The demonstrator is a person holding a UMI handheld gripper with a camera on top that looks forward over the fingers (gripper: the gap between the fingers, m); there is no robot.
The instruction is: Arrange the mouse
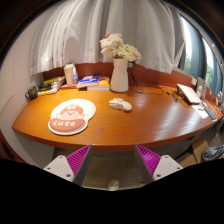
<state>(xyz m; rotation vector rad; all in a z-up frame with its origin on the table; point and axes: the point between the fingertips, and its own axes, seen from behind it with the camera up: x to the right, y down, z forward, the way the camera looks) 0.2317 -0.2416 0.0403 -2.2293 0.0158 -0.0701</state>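
holding my gripper (110,160) released, fingers spread and empty, short of the desk (150,125) edge. mouse (120,104) lies well beyond them, slightly right of centre, before the vase (120,75), long axis roughly crosswise.

You have a curved wooden table (140,125) with an orange-brown top. On it, toward the near edge, lies a round mouse mat (70,116) in red and white with printed lettering. Just beside the mat, apart from it, sits the mouse (120,104), light-coloured. Behind the mouse a white vase (120,75) with pale flowers stands upright. Books (90,83) lie stacked beside the vase, with a small white container (71,74) near them. A flat white item (188,94) lies well apart, at the far end.
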